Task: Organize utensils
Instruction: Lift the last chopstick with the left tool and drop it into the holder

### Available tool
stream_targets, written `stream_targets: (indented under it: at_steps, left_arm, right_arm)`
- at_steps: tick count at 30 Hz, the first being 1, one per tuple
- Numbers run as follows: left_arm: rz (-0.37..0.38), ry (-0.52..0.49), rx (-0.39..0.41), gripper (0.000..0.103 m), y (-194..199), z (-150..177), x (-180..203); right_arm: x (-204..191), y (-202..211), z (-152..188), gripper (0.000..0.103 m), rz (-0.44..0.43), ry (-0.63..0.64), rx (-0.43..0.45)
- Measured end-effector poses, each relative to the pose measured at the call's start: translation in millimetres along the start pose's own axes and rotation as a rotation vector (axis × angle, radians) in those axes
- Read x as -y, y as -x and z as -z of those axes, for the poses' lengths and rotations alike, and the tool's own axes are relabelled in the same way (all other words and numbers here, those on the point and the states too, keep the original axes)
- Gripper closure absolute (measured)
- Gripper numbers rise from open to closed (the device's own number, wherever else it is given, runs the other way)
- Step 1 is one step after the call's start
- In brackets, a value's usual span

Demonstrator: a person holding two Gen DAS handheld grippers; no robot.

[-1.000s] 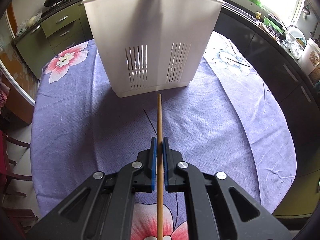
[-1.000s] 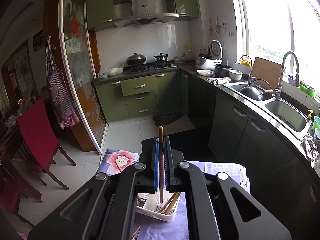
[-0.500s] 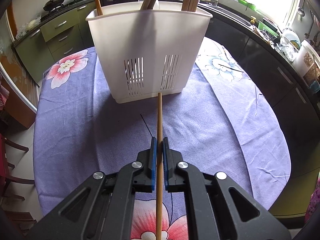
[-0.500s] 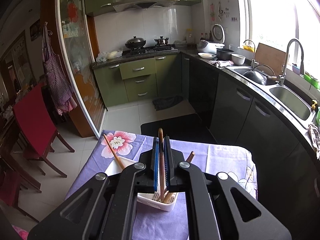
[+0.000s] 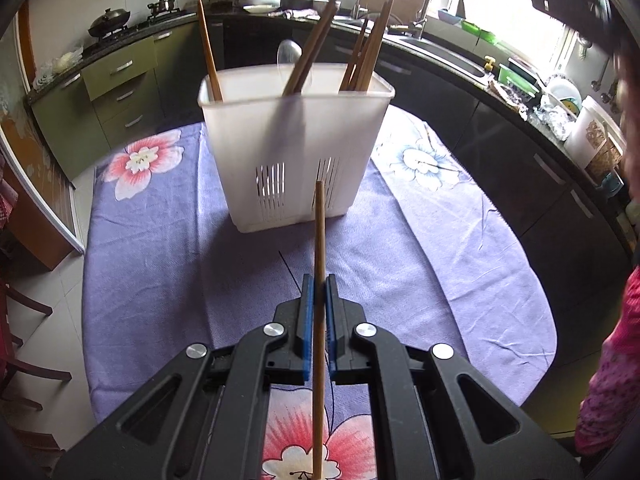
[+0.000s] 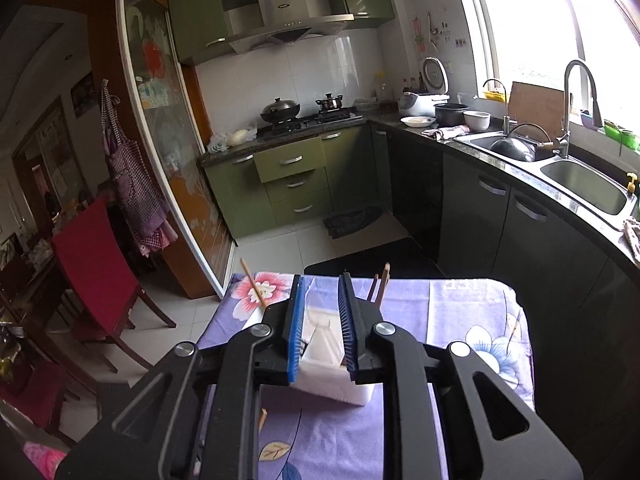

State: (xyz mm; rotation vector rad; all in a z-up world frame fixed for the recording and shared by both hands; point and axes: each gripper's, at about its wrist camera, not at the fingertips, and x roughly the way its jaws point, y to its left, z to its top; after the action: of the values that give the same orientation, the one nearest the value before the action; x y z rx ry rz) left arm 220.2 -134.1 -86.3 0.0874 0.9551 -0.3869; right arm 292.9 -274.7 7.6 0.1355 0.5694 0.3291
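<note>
One chopstick (image 5: 319, 264) pinched in left gripper (image 5: 319, 294), tip just short of white holder (image 5: 296, 152) on purple cloth (image 5: 160, 264). Right gripper (image 6: 320, 320), clamped on a utensil half a second back, now spread and bare above holder: that piece judged delivered. Inside holder: single stick at left corner, chopstick bundles centre and right, clear spoon (image 5: 289, 54) behind.

Bright daylight from blown-out window (image 6: 560, 28); fisheye bending, dark vignette at edges.
</note>
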Motion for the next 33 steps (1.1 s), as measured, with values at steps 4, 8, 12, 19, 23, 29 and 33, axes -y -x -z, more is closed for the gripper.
stream_targets:
  at_steps: [4,8,12,19,23,29,33]
  left_arm:
    - [0.0,0.003,0.066,0.097,30.5,-13.3,-1.0]
    - [-0.025,-0.005,0.136,0.097,63.0,-30.6,-1.6]
    - [-0.043,-0.008,0.181,0.097,85.3,-45.2,-3.8]
    - [-0.068,-0.005,0.234,0.097,113.0,-73.9,-8.2]
    - [-0.087,-0.008,0.263,0.097,130.5,-89.7,-6.8]
    - [-0.109,-0.026,0.316,0.097,154.2,-108.8,2.6]
    - [-0.118,-0.034,0.349,0.097,164.4,-122.2,7.8]
  right_arm:
    - [1.2,10.6,27.3,0.085,-0.026,-0.01,-0.001]
    - [3.7,21.5,54.6,0.085,-0.054,-0.032,-0.009]
    - [10.9,34.4,79.5,0.085,-0.082,-0.071,0.003]
    - [21.5,56.4,130.4,0.085,-0.127,-0.141,0.002]
    - [23.5,50.6,154.2,0.085,-0.09,-0.133,-0.026]
    - [30.6,21.9,171.5,0.085,-0.071,-0.152,-0.073]
    - [32.7,4.9,177.3,0.085,-0.059,-0.156,-0.091]
